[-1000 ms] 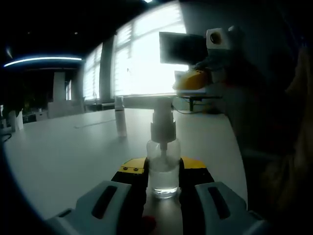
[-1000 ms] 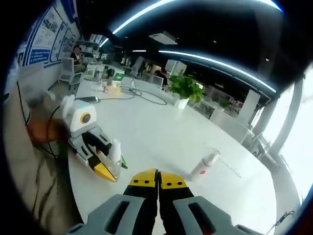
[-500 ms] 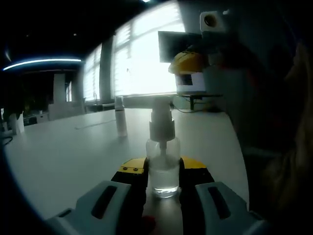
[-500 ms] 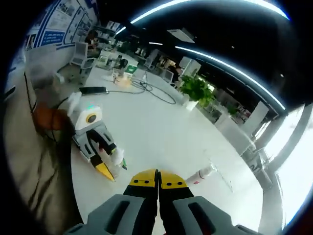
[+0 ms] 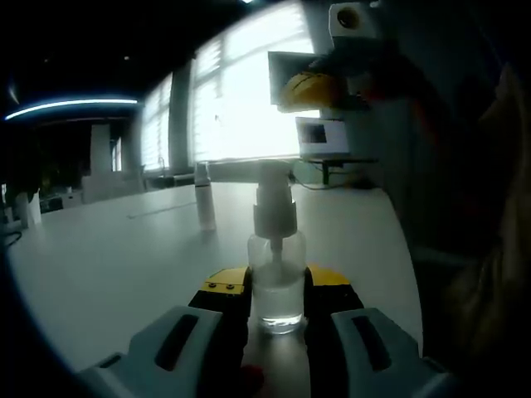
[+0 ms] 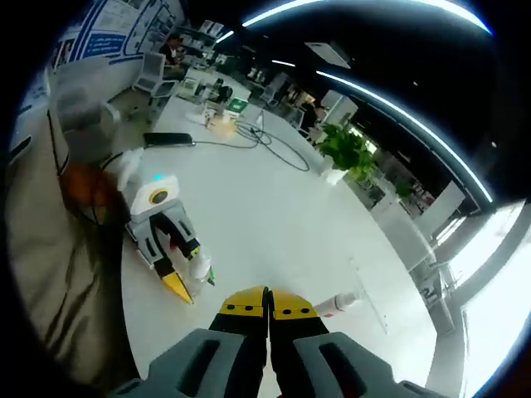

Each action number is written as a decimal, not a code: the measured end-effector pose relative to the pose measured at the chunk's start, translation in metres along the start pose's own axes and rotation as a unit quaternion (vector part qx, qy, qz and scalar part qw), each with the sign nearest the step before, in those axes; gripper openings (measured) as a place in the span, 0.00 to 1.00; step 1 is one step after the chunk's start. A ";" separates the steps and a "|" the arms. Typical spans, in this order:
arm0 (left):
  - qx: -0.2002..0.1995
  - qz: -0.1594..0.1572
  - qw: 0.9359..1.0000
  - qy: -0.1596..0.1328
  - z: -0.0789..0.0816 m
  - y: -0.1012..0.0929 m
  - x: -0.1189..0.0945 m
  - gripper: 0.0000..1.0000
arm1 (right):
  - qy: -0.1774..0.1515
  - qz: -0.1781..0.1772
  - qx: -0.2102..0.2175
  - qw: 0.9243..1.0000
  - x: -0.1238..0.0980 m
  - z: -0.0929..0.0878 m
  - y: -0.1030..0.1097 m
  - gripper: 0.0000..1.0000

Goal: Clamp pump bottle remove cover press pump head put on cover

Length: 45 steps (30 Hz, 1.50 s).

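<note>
pump bottle (image 5: pixel 276 286) is clamped upright between left gripper (image 5: pixel 276 308) jaws near the desk (image 5: pixel 108 265) edge; right gripper (image 6: pixel 268 309) jaws are pressed together; no label readable.

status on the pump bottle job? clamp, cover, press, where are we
Done: the left tongs are shut on the clear plastic pump bottle, upright on the white table. Its white pump head stands bare, and a clear tube-shaped cover stands apart behind it, so the cover looks removed. In hand: the right tongs, shut and empty, hang above the bottle, seemingly lining up to press. Left: press, then recap.
</note>
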<state>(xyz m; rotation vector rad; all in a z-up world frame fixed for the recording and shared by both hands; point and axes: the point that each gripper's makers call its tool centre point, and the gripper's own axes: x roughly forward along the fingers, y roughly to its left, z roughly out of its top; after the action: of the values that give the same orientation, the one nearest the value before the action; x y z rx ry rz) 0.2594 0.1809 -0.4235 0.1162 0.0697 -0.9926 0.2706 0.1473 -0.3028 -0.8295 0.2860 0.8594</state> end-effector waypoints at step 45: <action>0.008 -0.005 1.000 0.004 -0.002 -0.002 0.001 0.16 | 0.060 0.141 -0.096 0.983 0.016 0.035 0.035 0.00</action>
<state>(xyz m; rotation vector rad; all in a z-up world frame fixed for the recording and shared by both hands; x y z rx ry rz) 0.2581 0.1792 -0.4259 0.1341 0.0702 -1.0032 0.2508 0.1956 -0.3064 -1.0384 0.4389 1.1167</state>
